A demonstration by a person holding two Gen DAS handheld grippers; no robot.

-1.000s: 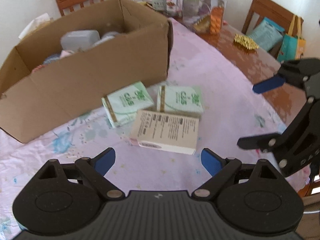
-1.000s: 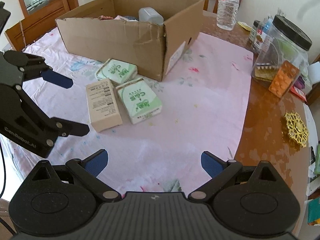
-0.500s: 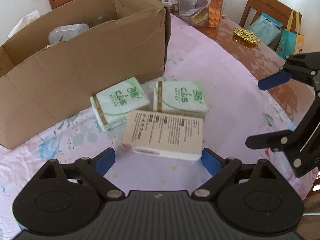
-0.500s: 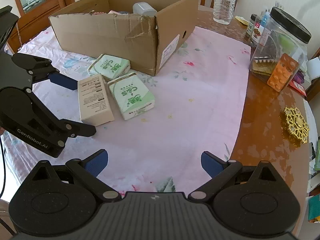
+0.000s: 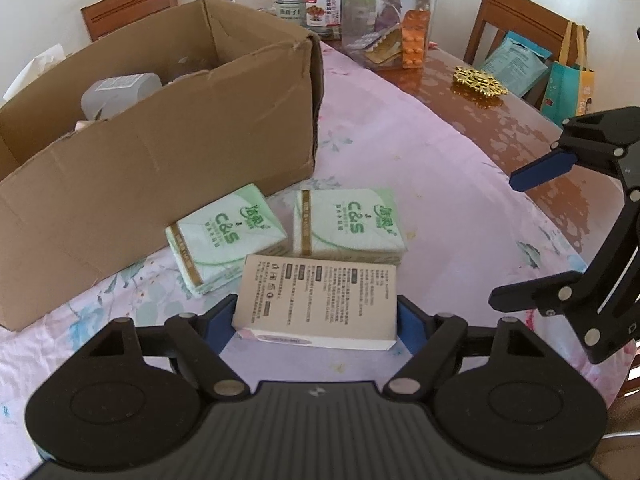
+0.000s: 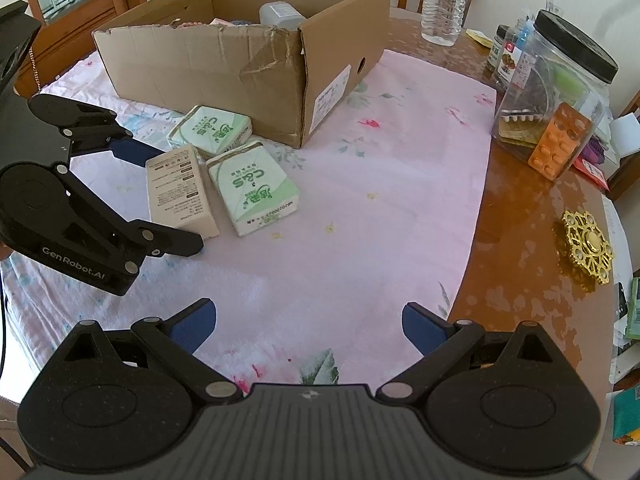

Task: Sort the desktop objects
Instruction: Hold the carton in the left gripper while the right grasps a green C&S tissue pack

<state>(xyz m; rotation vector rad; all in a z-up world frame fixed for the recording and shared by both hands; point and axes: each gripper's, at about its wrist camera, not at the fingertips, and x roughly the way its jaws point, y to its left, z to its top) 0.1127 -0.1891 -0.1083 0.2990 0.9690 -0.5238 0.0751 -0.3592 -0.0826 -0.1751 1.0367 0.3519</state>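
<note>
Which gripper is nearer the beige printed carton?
Left. The left gripper straddles the beige printed carton, open, a finger at each end. The right gripper hangs open over bare pink cloth, well clear of it.

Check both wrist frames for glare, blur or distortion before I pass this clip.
Left wrist view: fisheye bending at the edges, the cardboard box bowed; soft focus, yet the print on the beige box shows as lines; glare patches on the bare wooden table. Right wrist view: sharper, same reflections on the wood, dark vignette in the corners.
</note>
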